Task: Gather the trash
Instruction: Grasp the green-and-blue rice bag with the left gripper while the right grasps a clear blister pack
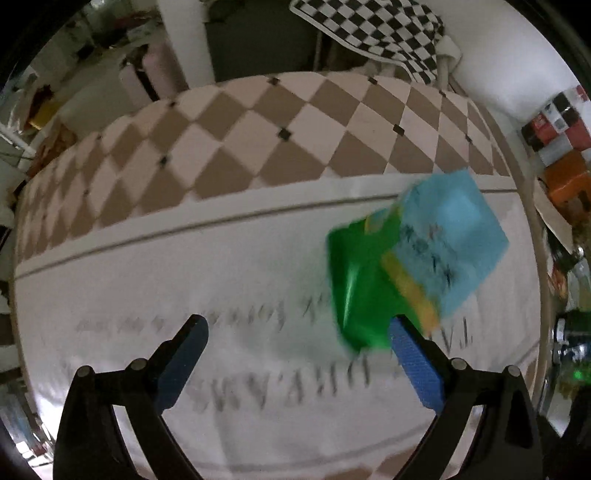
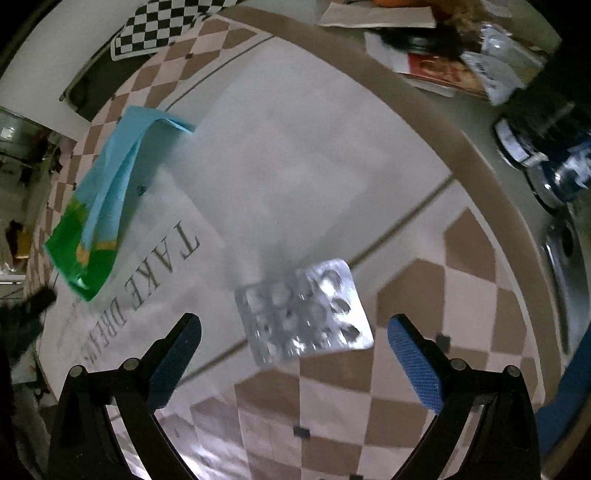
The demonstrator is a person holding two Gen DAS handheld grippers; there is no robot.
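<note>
— Checkered brown-and-cream cloth (image 1: pixel 258 122) covers the round tabletop (image 2: pixel 369 74), with a white middle panel and printed lettering (image 2: pixel 162 266) on it. What trash is on it?

— Two pieces. A wrapper (image 1: pixel 417 266), blue and green with a yellow stripe, lies on the white panel beside the lettering. A silver blister pack (image 2: pixel 304 312) lies on the far side of the lettering from the wrapper, at the line where the white panel meets the checks.

— Where is the left claw (image 1: pixel 299 358)?

— Over the lettering, jaws spread wide and holding nothing. Its right blue pad (image 1: pixel 415 365) overlaps the wrapper's green corner in its view; touching or not, I cannot tell, since the view is blurred.

— And the right claw (image 2: pixel 295 354)?

— Also spread wide, empty. The blister pack sits between its two fingers, just ahead of the tips, clear of both pads. The wrapper (image 2: pixel 107 199) shows well off to that claw's left, beyond the lettering.

— Anything else near?

— Past the tabletop's rim from the lettering there are papers (image 2: pixel 376 16) and a dark can (image 2: pixel 532 136). A black-and-white checkerboard (image 1: pixel 376 33) lies beyond the far edge.
</note>
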